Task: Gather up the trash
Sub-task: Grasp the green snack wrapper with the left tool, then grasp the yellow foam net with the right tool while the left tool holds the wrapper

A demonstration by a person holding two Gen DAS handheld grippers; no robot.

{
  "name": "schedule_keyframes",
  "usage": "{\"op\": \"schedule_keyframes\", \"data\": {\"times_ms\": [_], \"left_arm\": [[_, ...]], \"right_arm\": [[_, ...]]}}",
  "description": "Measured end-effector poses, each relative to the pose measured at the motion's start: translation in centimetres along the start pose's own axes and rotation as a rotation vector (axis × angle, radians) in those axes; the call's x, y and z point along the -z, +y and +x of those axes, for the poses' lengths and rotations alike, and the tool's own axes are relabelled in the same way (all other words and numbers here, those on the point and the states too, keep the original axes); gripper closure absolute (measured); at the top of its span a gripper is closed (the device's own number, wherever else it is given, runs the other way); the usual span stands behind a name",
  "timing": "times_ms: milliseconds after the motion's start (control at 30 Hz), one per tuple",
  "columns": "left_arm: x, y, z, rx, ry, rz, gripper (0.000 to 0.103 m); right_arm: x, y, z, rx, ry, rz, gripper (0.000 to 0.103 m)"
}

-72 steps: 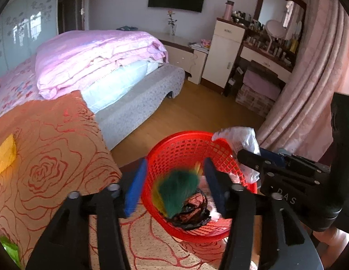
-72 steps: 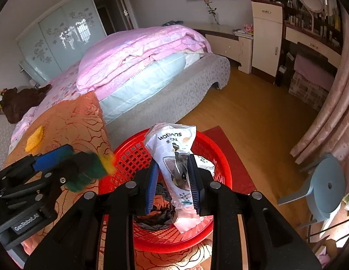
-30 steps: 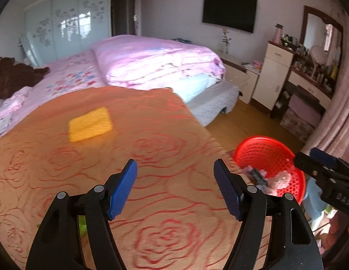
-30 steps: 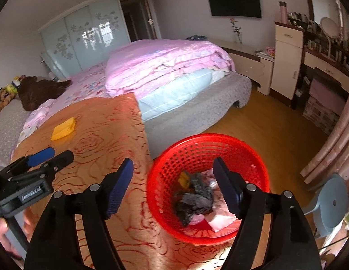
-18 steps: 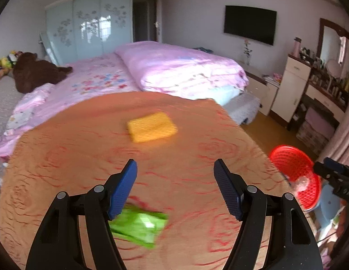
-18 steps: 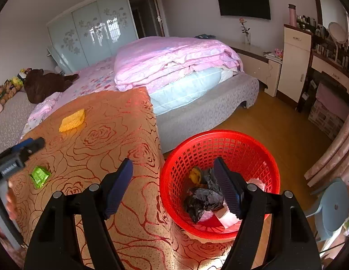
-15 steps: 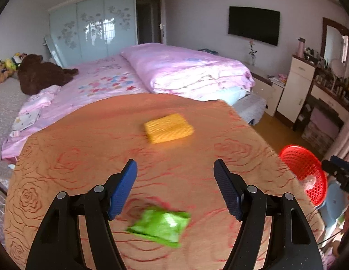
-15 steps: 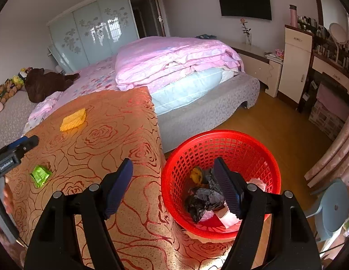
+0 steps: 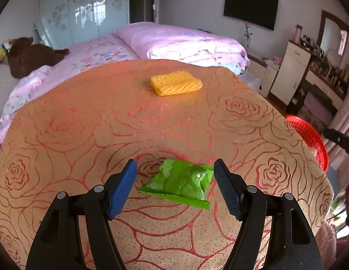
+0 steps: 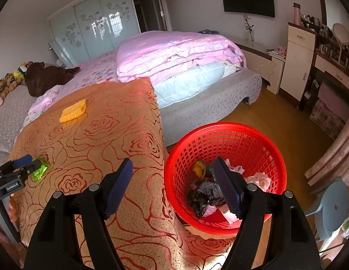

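A green plastic packet lies on the orange rose-patterned tablecloth. My left gripper is open, its two blue pads on either side of the packet, just above the cloth. The packet also shows in the right wrist view under the left gripper. My right gripper is open and empty, held over the table's edge beside the red mesh basket, which holds several pieces of trash. A yellow folded cloth lies further back on the table.
A bed with a pink duvet stands behind the table. A dresser and white cabinet line the right wall. A pale blue stool stands right of the basket, which sits on the wooden floor.
Both grippers let their trash fall into the basket and opened. My left gripper then swung left over the table and came down around the green packet. The right gripper drew back a little.
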State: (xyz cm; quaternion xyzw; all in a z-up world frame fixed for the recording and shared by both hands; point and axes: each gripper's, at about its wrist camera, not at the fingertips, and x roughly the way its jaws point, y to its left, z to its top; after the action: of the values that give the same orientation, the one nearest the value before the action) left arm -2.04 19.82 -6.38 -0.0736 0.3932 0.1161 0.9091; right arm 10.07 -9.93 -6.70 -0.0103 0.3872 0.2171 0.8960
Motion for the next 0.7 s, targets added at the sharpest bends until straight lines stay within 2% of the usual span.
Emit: {"op": "schedule_keyframes", "data": {"times_ms": [133,200,300,500,700], "left_arm": [[0.2,0.3,0.6,-0.001,0.037,-0.007,0.035],[0.2,0.2,0.4,0.001,0.030,-0.004,0.036],[0.4,-0.1,0.6,0.012,0.052,0.010,0.054],[0.3,0.4,0.4,0.014,0.043,-0.022,0.061],[0.1,2.5,0.6,0.027,0.036,-0.123,0.070]], "right_arm": [[0.1,0.2,0.1,-0.001,0.003,-0.003,0.031],[0.2,0.2,0.1,0.000,0.004,-0.005,0.031],[0.3,0.3,0.3,0.002,0.007,-0.008,0.031],[0.7,1.1,0.7,0.005,0.020,-0.030,0.031],[1.2,2.6,1.1,-0.014,0.033,-0.061,0.031]]}}
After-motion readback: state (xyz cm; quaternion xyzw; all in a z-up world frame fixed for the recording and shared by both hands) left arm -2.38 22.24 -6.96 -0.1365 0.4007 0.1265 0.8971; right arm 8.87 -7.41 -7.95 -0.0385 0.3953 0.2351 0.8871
